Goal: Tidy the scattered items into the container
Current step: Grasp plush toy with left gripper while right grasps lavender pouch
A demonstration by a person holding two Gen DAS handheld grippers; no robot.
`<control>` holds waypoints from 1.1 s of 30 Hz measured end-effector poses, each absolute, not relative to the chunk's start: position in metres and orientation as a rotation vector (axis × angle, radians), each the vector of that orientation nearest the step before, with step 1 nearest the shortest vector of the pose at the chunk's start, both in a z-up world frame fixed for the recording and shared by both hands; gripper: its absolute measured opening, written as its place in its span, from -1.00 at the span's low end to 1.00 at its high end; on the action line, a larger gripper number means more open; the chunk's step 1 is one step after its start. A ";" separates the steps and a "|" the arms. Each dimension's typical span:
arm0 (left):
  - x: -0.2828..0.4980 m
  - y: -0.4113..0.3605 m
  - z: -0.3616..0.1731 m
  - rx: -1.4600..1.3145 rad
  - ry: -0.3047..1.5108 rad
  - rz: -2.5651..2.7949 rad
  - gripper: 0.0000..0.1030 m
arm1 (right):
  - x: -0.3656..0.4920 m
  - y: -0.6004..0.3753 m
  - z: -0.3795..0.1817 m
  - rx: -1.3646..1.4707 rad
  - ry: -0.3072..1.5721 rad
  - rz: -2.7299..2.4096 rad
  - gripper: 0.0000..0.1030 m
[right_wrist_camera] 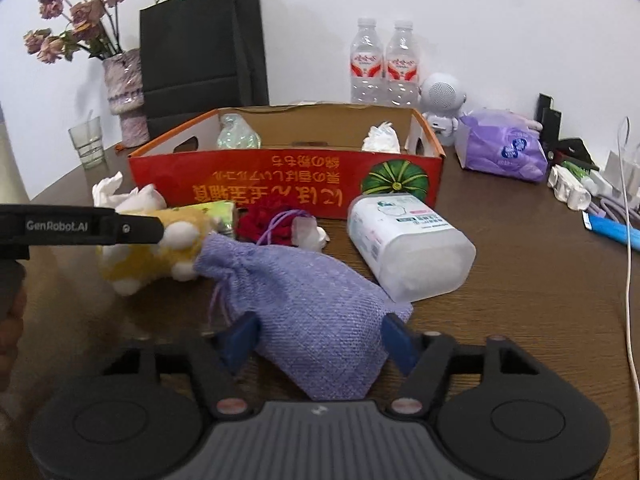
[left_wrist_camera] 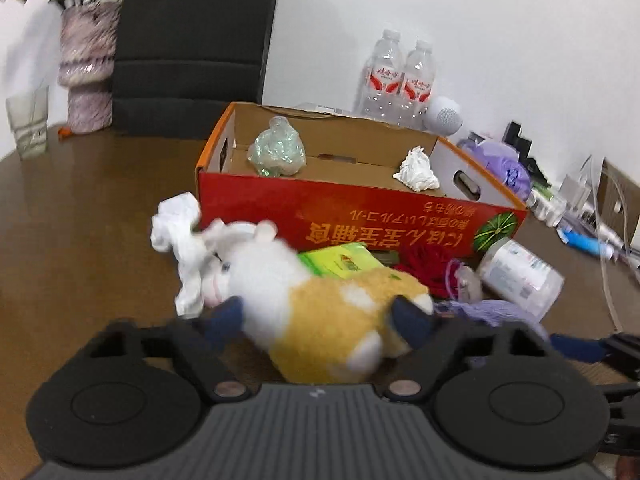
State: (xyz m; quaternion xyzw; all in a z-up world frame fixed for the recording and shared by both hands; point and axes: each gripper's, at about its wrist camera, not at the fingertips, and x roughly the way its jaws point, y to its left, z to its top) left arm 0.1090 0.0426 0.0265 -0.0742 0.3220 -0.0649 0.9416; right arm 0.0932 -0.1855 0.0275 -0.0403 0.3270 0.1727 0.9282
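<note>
**On the brown table: both tongs set around soft items in front of the box**

Across the dark wood-grain table [right_wrist_camera: 520,280], by a white wall, you are working just in front of the red cardboard box [right_wrist_camera: 280,184], which is sitting open-topped with a crumpled clear bottle [left_wrist_camera: 276,148] and a wad of tissue [left_wrist_camera: 416,170] already lying inside. Behind it two water bottles [right_wrist_camera: 384,68], a black paper bag [right_wrist_camera: 200,40] and a vase of dried flowers [right_wrist_camera: 122,80] are standing along the wall.

Your right camera is showing the plastic wipes canister [right_wrist_camera: 404,240] lying on its side and the purple tissue pack [right_wrist_camera: 504,148] off to the right; it is also catching your left tool's arm reaching over the toy. Your left camera is showing the box interior from higher up, and a green packet [left_wrist_camera: 340,264] wedged between the toy and the box.

Your left gripper [left_wrist_camera: 320,320] is straddling the plush toy [left_wrist_camera: 320,312], fingers spread with the blue pads against its sides; the frame is blurred, so I cannot tell whether it is truly pinched. Your right gripper [right_wrist_camera: 320,340] is standing wide apart around the purple drawstring pouch [right_wrist_camera: 312,312], pads at its flanks. Both items are lying on the table, outside the box.
</note>
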 end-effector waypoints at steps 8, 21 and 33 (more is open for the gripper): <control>0.054 0.045 0.027 -0.085 0.646 -0.113 -0.14 | 0.069 -0.189 0.032 -0.123 0.667 0.377 -0.27; -0.040 0.093 0.057 0.172 0.599 -0.016 0.71 | -0.006 -0.230 0.056 -0.043 0.658 0.460 -0.25; -0.020 0.056 0.022 -0.017 0.636 0.129 0.11 | 0.005 -0.209 0.049 -0.121 0.638 0.458 0.53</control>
